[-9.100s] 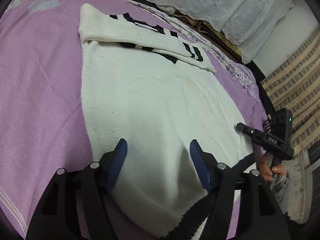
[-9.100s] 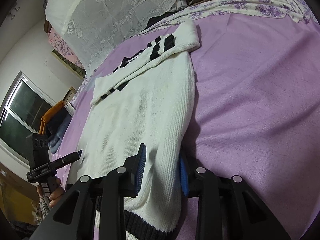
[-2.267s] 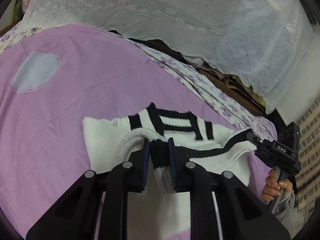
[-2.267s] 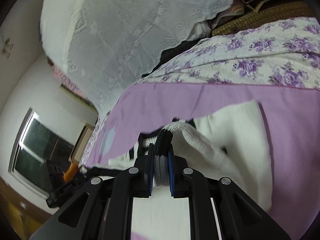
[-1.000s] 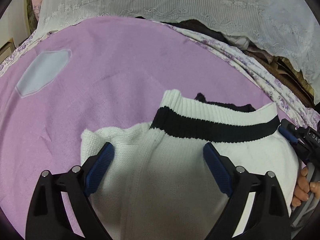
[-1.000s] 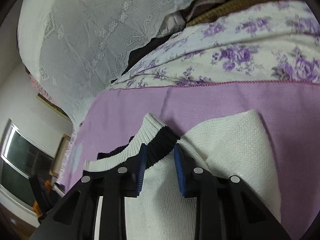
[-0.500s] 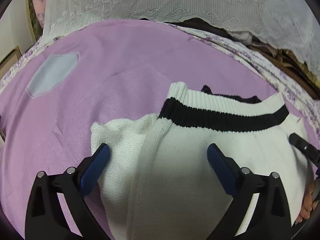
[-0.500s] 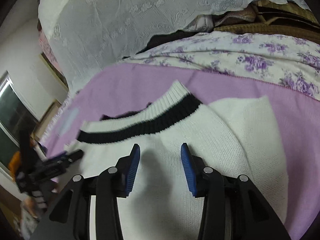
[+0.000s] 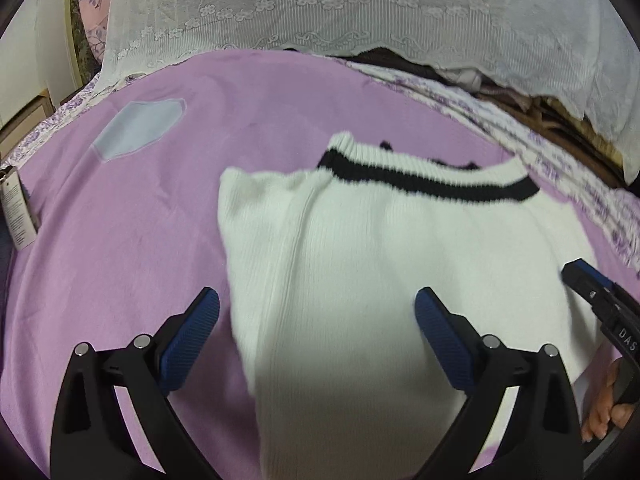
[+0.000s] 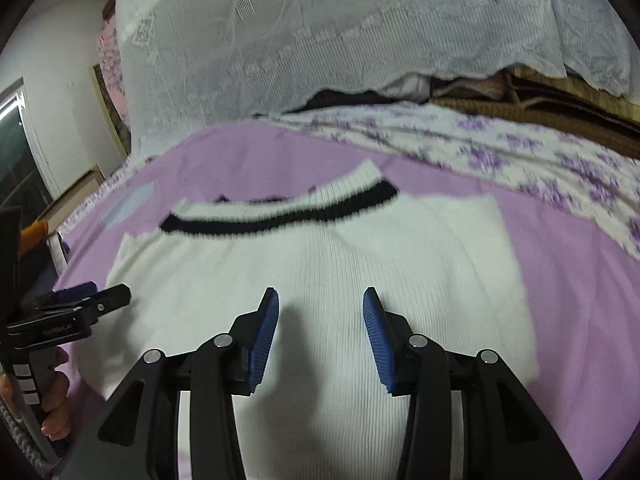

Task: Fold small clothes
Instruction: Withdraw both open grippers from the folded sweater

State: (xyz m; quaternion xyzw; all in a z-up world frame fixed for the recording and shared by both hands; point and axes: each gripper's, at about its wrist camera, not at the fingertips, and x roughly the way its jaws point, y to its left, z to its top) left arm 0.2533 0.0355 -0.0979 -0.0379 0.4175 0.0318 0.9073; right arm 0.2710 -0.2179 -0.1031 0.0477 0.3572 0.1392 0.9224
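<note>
A white knit sweater (image 9: pixel 380 248) with a black stripe near its ribbed hem lies folded in half on the purple bedsheet (image 9: pixel 140 208); the striped hem is at the far edge. It also shows in the right wrist view (image 10: pixel 360 264). My left gripper (image 9: pixel 316 316) is open wide and empty above the sweater's near left part. My right gripper (image 10: pixel 320 312) is open and empty above the sweater's near middle. The right gripper also shows at the right edge of the left wrist view (image 9: pixel 600 300), and the left gripper at the left edge of the right wrist view (image 10: pixel 84 300).
A pale blue patch (image 9: pixel 136 128) is on the sheet at the far left. A white lace cover (image 9: pixel 360 8) drapes over stacked bedding behind. A floral sheet (image 10: pixel 520 152) borders the far right. A small white box (image 9: pixel 16 208) lies at the left edge.
Both grippers let go of the striped hem after carrying it over to the far edge. They have since opened and drawn back toward me over the folded sweater.
</note>
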